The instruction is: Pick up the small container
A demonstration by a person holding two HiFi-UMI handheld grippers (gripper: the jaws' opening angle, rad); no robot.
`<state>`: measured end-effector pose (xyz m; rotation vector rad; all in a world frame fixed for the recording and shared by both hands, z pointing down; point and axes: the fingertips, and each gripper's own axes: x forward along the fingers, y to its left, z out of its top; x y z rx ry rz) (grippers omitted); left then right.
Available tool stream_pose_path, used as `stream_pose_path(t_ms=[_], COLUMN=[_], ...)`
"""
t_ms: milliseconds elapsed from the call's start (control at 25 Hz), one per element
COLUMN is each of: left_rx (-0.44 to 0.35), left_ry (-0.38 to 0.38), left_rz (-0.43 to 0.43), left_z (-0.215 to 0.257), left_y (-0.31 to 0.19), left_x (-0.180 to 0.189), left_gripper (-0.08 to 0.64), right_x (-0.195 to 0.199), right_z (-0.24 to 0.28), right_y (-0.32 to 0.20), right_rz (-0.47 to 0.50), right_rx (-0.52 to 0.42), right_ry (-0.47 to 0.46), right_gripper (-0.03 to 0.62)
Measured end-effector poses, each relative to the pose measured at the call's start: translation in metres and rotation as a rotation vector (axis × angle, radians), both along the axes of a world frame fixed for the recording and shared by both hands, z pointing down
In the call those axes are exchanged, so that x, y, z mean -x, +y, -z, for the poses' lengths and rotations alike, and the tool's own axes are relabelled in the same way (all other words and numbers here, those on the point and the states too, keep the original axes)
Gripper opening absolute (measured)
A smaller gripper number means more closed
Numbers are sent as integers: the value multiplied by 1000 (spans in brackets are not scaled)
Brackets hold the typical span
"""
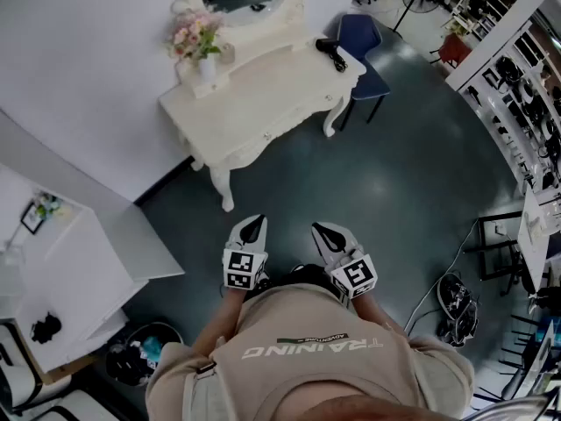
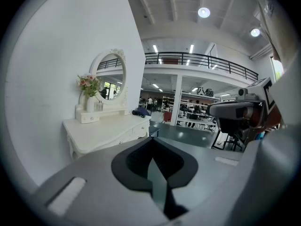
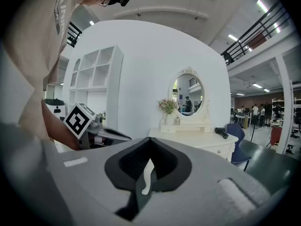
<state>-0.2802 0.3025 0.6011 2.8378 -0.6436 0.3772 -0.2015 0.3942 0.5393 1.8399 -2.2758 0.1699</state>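
Note:
A white dressing table (image 1: 254, 95) with an oval mirror stands against the wall, well ahead of me. On its back ledge a white vase of pink flowers (image 1: 200, 42) stands next to a small clear container (image 1: 227, 53), which also shows in the left gripper view (image 2: 99, 106) and the right gripper view (image 3: 178, 121). My left gripper (image 1: 252, 228) and right gripper (image 1: 326, 233) are side by side close to my body over the dark floor, far short of the table. Both are shut and hold nothing (image 2: 151, 142) (image 3: 150, 142).
A black hair dryer (image 1: 331, 51) lies on the table's right end, with a blue chair (image 1: 364, 46) behind it. A white shelf unit (image 1: 53, 270) and a black bin (image 1: 140, 353) are at my left. Cables and gear (image 1: 456, 310) lie at my right.

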Motion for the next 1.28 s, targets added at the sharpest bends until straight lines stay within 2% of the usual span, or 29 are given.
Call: stream_pose_path(t_ms=[200,360,480,720,840,1080,1280], left_rx=[13,90,155,143,124,117,70], left_ry=[3,5,-11,-52,-74,-156,-137], left_rz=[-37,-57,-44,21,23,-31,-14], left_z=[-3,-11,-26,-32,-25,-13,17], left_y=[-9,-8,-13,-31,-48,-95,-137], left_x=[-7,-12,-12,-13,-30,-76,-140], left_gripper=[17,17,17,17,17,17,17], right_x=[-3,-7,-10,-29,-48,-91,-160], right_z=[2,0,-4,-22,-29,-18,-12], right_y=[-10,-7,-12,-33,-59,-142,-186], right_rz=[-14,-33,-21,-2,16,57,31], right_rx=[-19,-13,3,30,35,-65,-94], right_ry=[-4,-27,-29,-77,-99,-147,-195], right_gripper=[2,3,3,3,3,3,2])
